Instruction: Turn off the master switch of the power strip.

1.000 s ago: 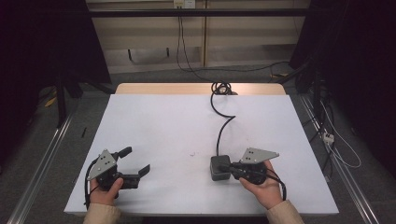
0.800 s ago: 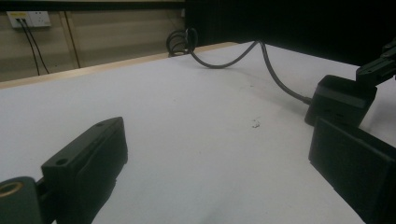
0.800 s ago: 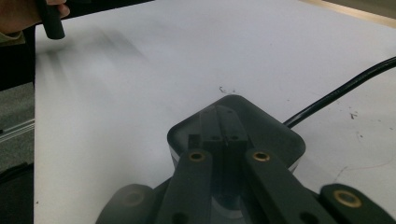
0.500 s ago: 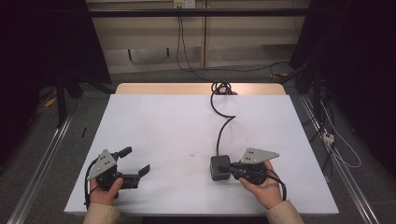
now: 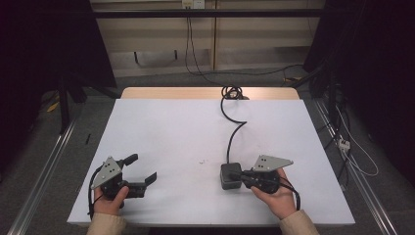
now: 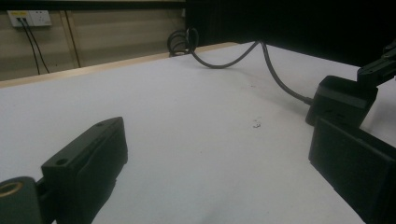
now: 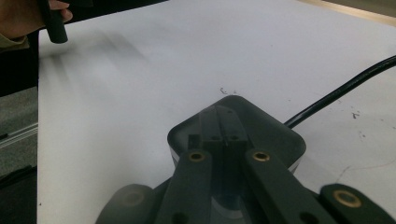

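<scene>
Black right gripper [image 7: 219, 135] fingers together over box [image 7: 275, 135] | left gripper [image 6: 210, 163] fingers apart

The table [image 5: 161, 132] is the landmark, and a small box [image 5: 230, 175] sits on it near the front edge, a bit to the right of the middle. A cable [image 5: 230, 142] runs from the back of the box across the table to the far edge, where it lies in a coil [image 5: 234, 92]. The right gripper [image 5: 243, 177] sits on the table just to the right of the box with its tips over the box's top, and the left gripper [image 5: 145, 169] sits near the table's front left corner, well apart from the box.
</scene>
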A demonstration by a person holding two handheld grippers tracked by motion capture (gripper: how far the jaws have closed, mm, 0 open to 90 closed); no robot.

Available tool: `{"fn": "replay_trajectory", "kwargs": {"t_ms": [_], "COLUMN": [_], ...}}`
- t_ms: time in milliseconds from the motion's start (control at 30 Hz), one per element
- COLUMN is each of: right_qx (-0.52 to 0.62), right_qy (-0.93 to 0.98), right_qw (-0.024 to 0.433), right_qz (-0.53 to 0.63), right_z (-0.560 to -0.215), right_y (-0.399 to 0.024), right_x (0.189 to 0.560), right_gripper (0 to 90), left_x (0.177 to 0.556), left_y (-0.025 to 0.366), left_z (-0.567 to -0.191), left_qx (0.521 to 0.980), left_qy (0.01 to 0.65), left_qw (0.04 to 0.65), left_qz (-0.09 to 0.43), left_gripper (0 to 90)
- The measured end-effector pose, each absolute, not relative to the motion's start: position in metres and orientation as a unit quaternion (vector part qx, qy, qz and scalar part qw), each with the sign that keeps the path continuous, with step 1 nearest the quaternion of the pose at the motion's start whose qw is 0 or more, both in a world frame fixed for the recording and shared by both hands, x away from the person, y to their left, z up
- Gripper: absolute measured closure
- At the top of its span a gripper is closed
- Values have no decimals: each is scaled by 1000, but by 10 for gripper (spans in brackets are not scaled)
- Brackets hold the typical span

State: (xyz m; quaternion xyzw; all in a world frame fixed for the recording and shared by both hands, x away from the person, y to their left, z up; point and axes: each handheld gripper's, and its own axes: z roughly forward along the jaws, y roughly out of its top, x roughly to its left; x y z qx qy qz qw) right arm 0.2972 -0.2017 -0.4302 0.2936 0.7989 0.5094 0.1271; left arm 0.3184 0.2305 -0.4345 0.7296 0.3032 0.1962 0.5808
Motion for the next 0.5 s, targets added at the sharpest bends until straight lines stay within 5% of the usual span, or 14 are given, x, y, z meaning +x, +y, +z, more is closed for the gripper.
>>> {"fn": "replay_trajectory", "kwargs": {"t_ms": [500], "right_qx": [298], "right_qy": [796], "right_qw": [119], "right_qz": [513], "right_z": [-430], "right_y": [-203], "right_x": [298], "right_gripper": [900], "left_x": [319], "left_y": [230], "left_z": [-435], "left_qx": [731], "left_qy": [301], "left_qw": [581], "left_qz": [194], "left_gripper": [43]}}
